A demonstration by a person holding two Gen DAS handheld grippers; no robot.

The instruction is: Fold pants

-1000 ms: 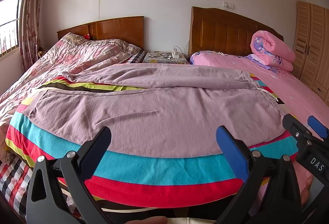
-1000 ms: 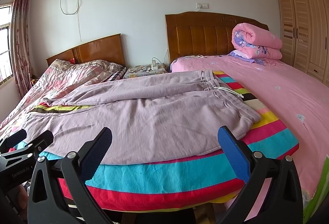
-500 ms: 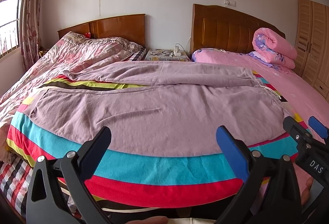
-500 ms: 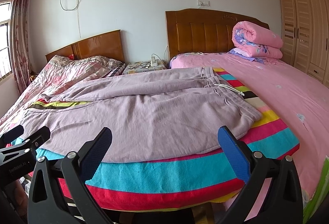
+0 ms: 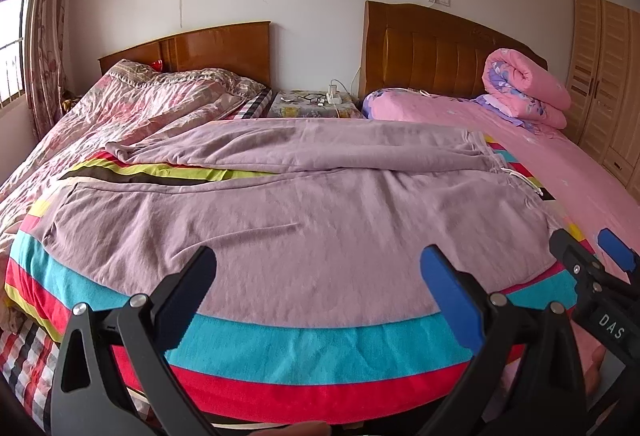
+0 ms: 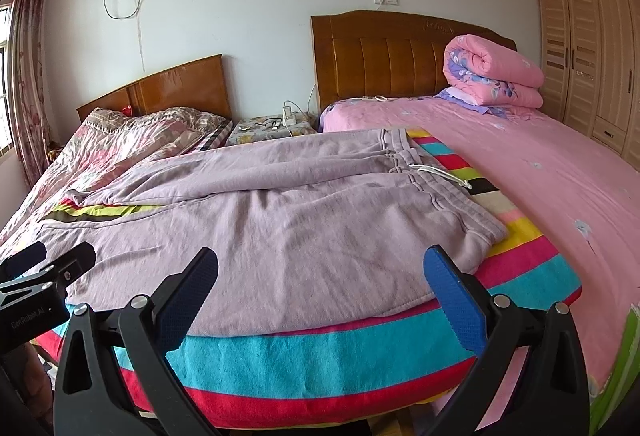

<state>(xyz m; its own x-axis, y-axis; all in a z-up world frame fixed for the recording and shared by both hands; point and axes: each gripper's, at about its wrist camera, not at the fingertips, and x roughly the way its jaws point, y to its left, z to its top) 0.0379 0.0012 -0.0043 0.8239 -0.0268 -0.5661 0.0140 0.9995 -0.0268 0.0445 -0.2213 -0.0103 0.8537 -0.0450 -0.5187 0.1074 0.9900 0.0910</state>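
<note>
Lilac sweatpants (image 5: 304,220) lie spread flat on a striped blanket (image 5: 320,348) across the bed, waistband to the right with a white drawstring (image 6: 440,173), legs running left. They also show in the right wrist view (image 6: 280,220). My left gripper (image 5: 318,284) is open and empty, above the near edge of the pants' near leg. My right gripper (image 6: 320,286) is open and empty, above the near edge close to the waistband corner. Each gripper shows at the edge of the other's view: the right one (image 5: 592,256), the left one (image 6: 48,260).
A rolled pink quilt (image 6: 496,75) lies at the head of the pink bed (image 6: 540,171). A second bed with a floral cover (image 5: 132,107) is at the left, a nightstand (image 5: 312,103) between the headboards. A wardrobe (image 6: 588,47) stands at the right.
Both grippers have moved forward toward the near edge of the pants and a little lower. The pants have not moved. Both stay open.
</note>
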